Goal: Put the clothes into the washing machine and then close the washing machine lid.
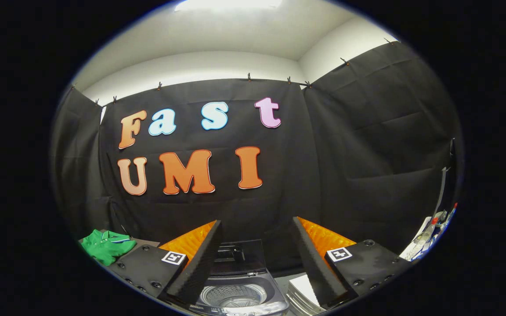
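Gripper point(253, 259) fingers spread wide, holding nothing. Washing machine point(240, 294) between fingers, lid point(240, 256) raised, drum looks empty. Green clothes point(103, 246) lie beyond left finger, well apart from machine. Judged step: fetching clothes. Next move: swing left, lower fingers over cloth, pinch.

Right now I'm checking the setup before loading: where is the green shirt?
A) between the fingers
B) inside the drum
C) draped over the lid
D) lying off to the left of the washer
D: the green shirt lies left of the washing machine, beyond the open gripper.
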Tool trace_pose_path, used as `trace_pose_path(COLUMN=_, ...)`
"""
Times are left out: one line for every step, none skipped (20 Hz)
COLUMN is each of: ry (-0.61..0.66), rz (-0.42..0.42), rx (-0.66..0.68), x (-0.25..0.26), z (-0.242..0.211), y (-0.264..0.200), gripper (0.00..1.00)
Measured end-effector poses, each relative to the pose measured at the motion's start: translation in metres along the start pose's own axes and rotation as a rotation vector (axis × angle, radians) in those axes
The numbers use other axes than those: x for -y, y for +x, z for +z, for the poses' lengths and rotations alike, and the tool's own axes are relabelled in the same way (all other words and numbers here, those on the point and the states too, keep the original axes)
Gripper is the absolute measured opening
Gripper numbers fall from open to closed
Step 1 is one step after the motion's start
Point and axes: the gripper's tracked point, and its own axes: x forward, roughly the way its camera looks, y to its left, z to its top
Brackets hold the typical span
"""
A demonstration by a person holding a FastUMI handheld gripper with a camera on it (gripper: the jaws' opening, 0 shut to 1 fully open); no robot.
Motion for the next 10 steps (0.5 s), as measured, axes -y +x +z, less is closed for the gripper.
trace_pose_path(ry=0.004, rz=-0.008, rx=0.002, x=0.002, z=0.000, y=0.000, gripper=1.00)
trace_pose_path(ry=0.014, rz=-0.023, rx=0.016, x=0.004, z=0.003, y=0.001, gripper=1.00)
trace_pose_path(ry=0.022, rz=-0.047, rx=0.026, x=0.008, z=0.008, y=0.003, gripper=1.00)
trace_pose_path(ry=0.020, rz=-0.072, rx=0.031, x=0.013, z=0.009, y=0.004, gripper=1.00)
trace_pose_path(ry=0.009, rz=-0.083, rx=0.032, x=0.015, z=0.009, y=0.003, gripper=1.00)
trace_pose_path(ry=0.001, rz=-0.084, rx=0.034, x=0.013, z=0.010, y=0.001, gripper=1.00)
trace_pose_path(ry=0.001, rz=-0.077, rx=0.035, x=0.010, z=0.010, y=0.000, gripper=1.00)
trace_pose_path(ry=0.004, rz=-0.068, rx=0.037, x=0.007, z=0.010, y=0.000, gripper=1.00)
trace_pose_path(ry=0.008, rz=-0.062, rx=0.038, x=0.004, z=0.011, y=0.000, gripper=1.00)
trace_pose_path(ry=0.012, rz=-0.058, rx=0.039, x=0.003, z=0.011, y=0.000, gripper=1.00)
